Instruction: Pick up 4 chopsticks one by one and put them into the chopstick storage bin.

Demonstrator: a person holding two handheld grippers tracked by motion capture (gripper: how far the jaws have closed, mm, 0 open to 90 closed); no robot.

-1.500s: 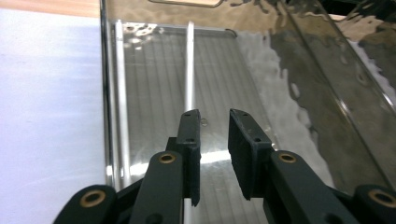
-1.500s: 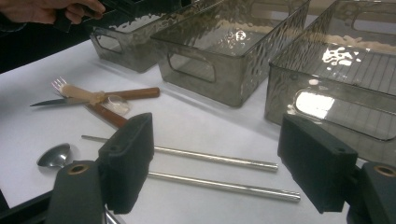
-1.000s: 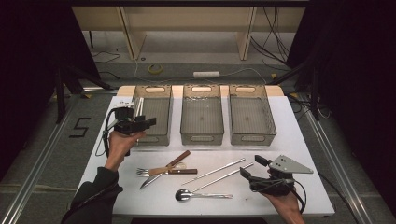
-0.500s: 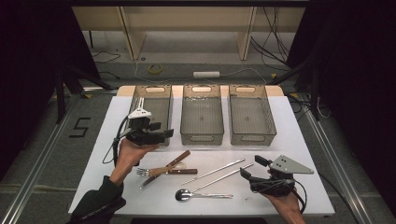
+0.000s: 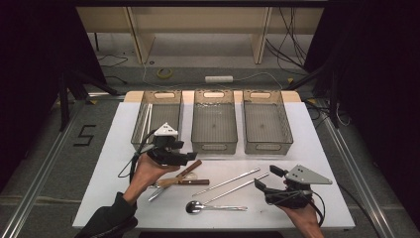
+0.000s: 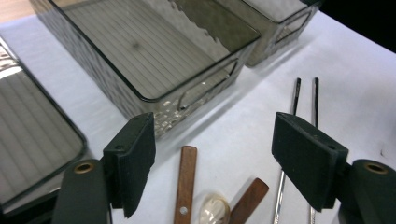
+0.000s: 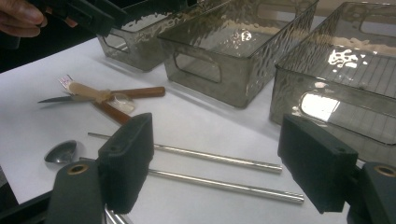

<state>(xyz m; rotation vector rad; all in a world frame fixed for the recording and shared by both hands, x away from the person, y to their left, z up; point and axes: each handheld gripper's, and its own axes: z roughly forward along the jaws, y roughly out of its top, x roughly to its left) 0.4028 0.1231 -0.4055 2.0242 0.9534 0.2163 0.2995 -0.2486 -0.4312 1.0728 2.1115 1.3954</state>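
Sorting step: left gripper (image 5: pixel 187 157), jaws wide and empty, hovers over wood-handled cutlery (image 5: pixel 184 177); next, lower w/ jaws astride one handle; right gripper (image 5: pixel 265 179) idle, open too.

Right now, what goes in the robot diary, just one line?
left gripper: open, above wooden handles | right gripper: open, near chopsticks | middle bin: empty

From above and well back, we look forward and down on the middle bin (image 5: pixel 214 126). Our left gripper view sits close before that bin (image 6: pixel 154 51); our right gripper view faces it (image 7: pixel 233 51) from low and farther off.
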